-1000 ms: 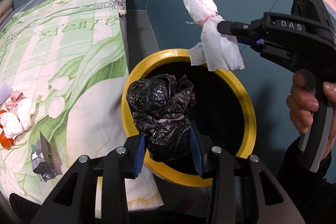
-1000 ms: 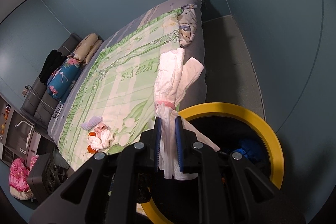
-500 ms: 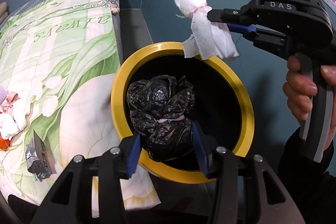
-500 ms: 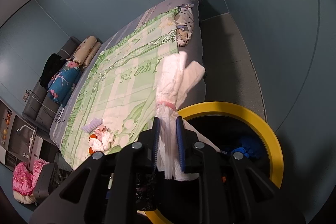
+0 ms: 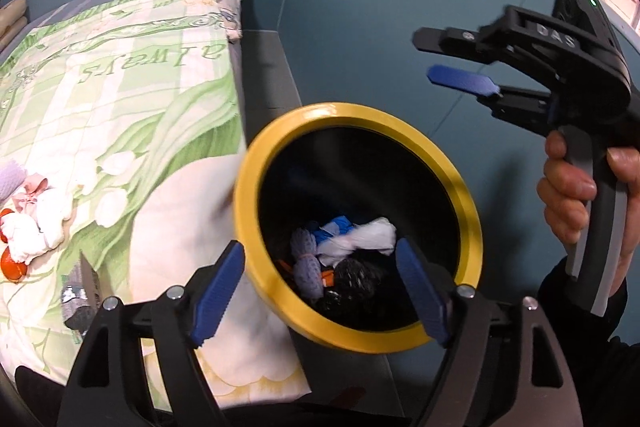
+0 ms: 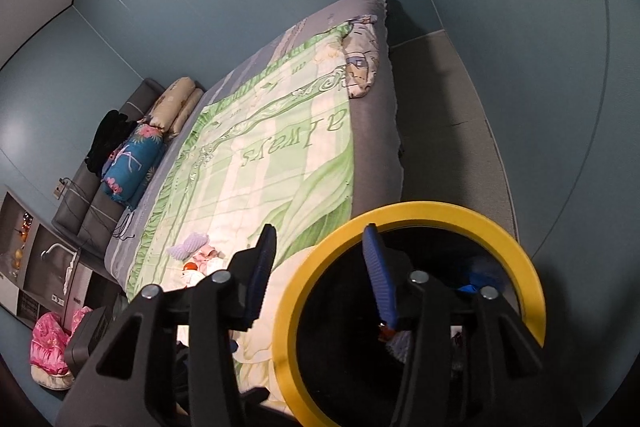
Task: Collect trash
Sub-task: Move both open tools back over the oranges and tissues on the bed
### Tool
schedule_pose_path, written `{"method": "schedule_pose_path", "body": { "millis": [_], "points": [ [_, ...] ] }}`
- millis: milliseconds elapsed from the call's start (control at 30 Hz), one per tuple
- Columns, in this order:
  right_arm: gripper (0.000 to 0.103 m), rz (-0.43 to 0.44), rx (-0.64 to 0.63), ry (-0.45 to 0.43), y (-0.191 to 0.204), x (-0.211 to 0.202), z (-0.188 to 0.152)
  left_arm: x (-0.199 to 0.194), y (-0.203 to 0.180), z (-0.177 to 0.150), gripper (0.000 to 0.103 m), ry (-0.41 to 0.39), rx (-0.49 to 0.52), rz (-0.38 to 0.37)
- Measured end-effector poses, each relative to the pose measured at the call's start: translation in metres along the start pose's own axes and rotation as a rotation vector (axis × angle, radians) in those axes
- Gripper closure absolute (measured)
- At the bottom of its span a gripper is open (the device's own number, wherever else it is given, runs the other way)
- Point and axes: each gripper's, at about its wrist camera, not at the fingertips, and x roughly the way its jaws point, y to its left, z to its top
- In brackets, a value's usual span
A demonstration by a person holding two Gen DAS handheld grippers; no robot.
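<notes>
Left wrist view: both the left gripper (image 5: 320, 283) and right gripper (image 5: 448, 61), jaws just spread and empty, hover over the bin (image 5: 460, 183) holding dropped trash (image 5: 360, 239); next, likely, the litter on the bed (image 5: 32, 231).

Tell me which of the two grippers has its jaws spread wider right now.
The left gripper, low in its own wrist view above the yellow-rimmed bin; its jaws have just been opening and stand wide, empty. The right gripper, also just opening and empty, shows a narrower gap.

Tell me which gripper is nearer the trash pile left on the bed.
Left. The left gripper hangs over the bin's bed-side rim; the right gripper is beyond its far side from the trash pile.
</notes>
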Motion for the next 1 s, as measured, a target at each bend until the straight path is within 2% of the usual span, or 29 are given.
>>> {"method": "schedule_pose_path", "body": {
  "millis": [433,1000],
  "points": [
    [0.047,0.079,-0.089,0.059,0.049,0.021,-0.001,-0.028,0.064,0.003,0.021,-0.049,-0.111,0.103],
    [0.043,0.151,-0.214,0.186,0.131,0.074,-0.011,-0.072,0.165,-0.013,0.021,-0.123,-0.255,0.262]
  ]
}}
